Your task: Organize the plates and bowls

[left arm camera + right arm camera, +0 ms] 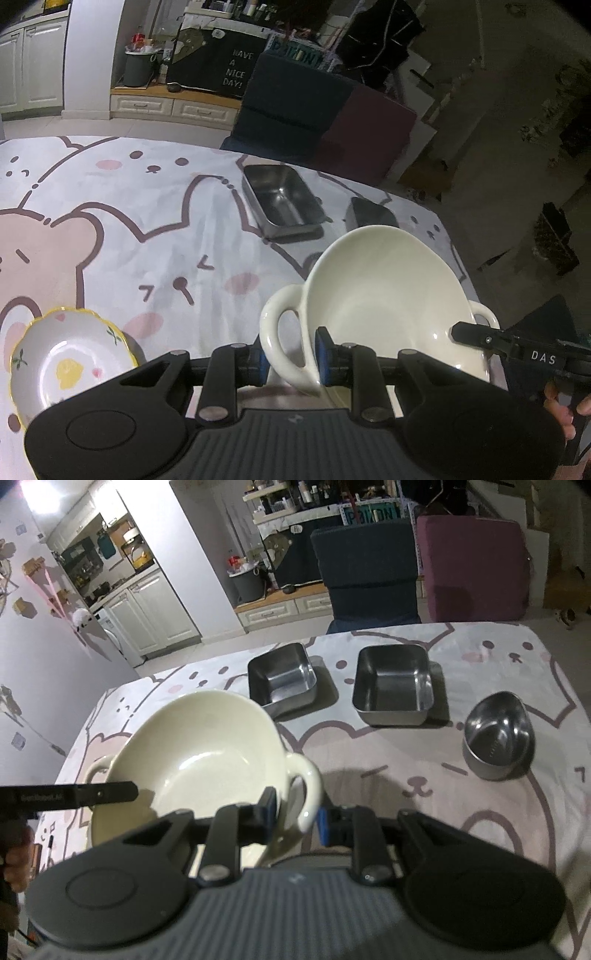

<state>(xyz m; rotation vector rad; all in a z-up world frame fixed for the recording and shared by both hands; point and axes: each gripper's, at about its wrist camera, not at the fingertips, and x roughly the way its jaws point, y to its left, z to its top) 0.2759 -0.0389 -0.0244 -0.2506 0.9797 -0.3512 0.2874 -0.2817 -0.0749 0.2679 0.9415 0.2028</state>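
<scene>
Cream bowl (384, 295) sits lower centre-right, held between us: left gripper (291, 354) clamps its left handle, right gripper (295, 814) clamps its right handle, handle axis running across both.

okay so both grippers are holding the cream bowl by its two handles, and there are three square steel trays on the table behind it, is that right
Not quite. Only two square steel trays sit behind the cream bowl; the third steel piece is a round bowl, as the right wrist view shows. The left gripper and right gripper do each straddle a handle.
</scene>
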